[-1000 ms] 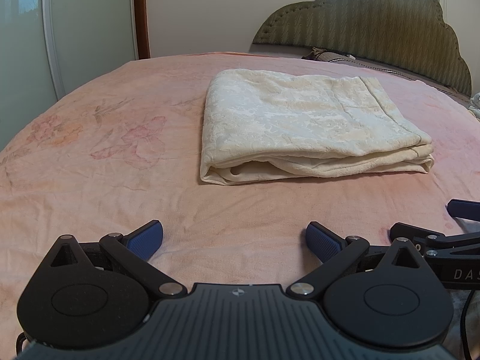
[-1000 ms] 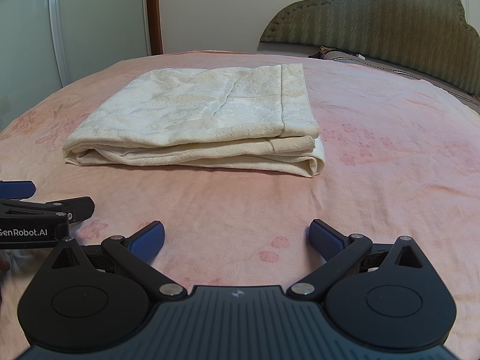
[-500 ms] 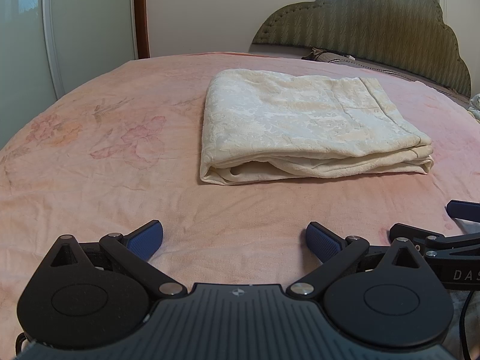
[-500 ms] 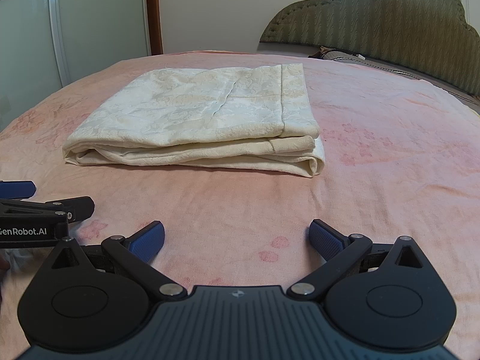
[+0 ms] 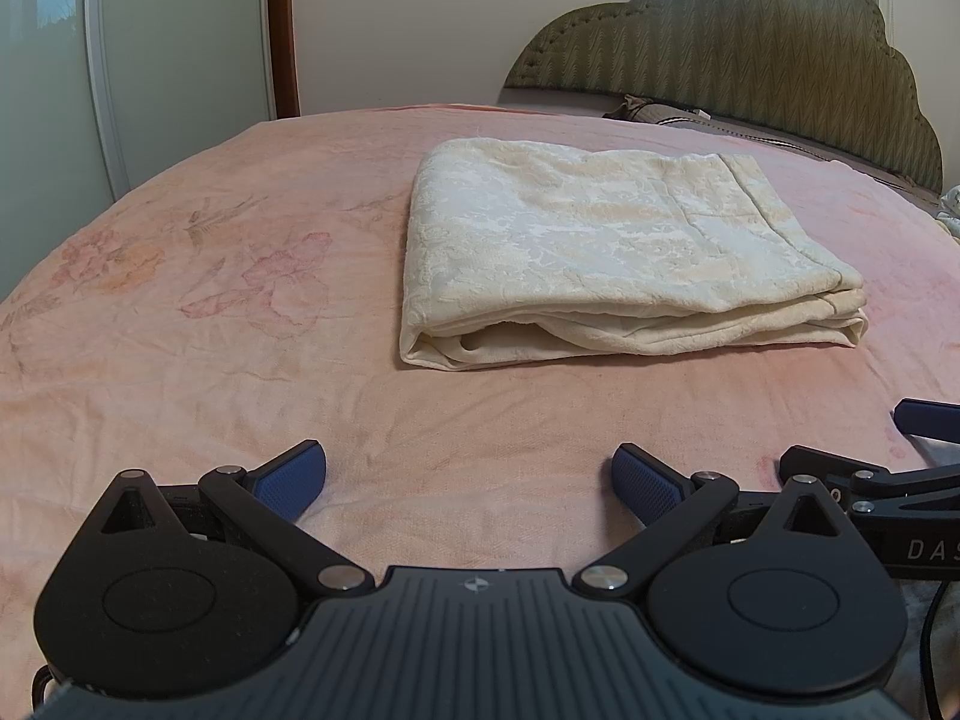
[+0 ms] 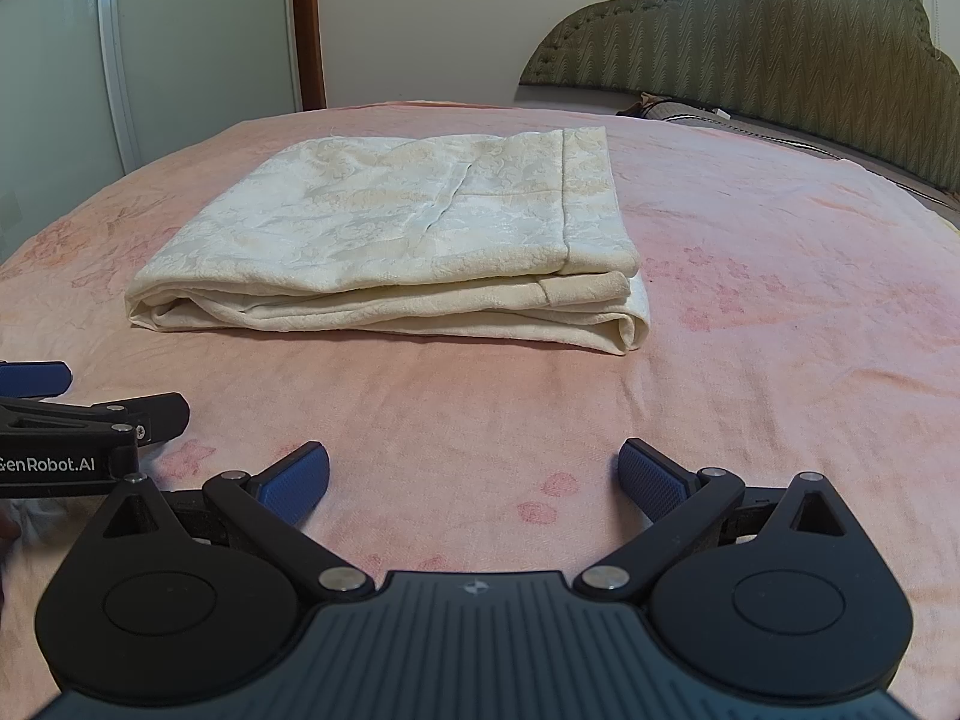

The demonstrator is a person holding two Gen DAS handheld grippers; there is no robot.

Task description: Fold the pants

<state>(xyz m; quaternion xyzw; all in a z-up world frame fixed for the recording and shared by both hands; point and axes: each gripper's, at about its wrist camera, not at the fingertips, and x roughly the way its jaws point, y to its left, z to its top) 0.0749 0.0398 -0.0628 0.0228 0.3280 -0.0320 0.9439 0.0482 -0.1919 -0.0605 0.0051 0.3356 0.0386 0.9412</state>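
The pants [image 5: 606, 246] lie folded into a flat cream rectangle of several layers on the pink bed [image 5: 240, 360], toward the headboard [image 5: 750, 54] end and well clear of every bed edge in view. They sit straight ahead of both tools, apart from each. The left hand-held gripper [image 5: 469, 480] has its 2 blue pads spread wide and holds nothing; from it the stack lies ahead and a little to the right. The right hand-held gripper [image 6: 474, 480] is likewise spread and empty, and the stack lies ahead and a little to its left. So the bundle sits between the 2, neither clearly nearer. Its long axis runs across the view, side to side. The near side shows stacked layer edges; the rounded fold is at the right end. Bare bedding surrounds it, leaving open room. The folding looks finished.
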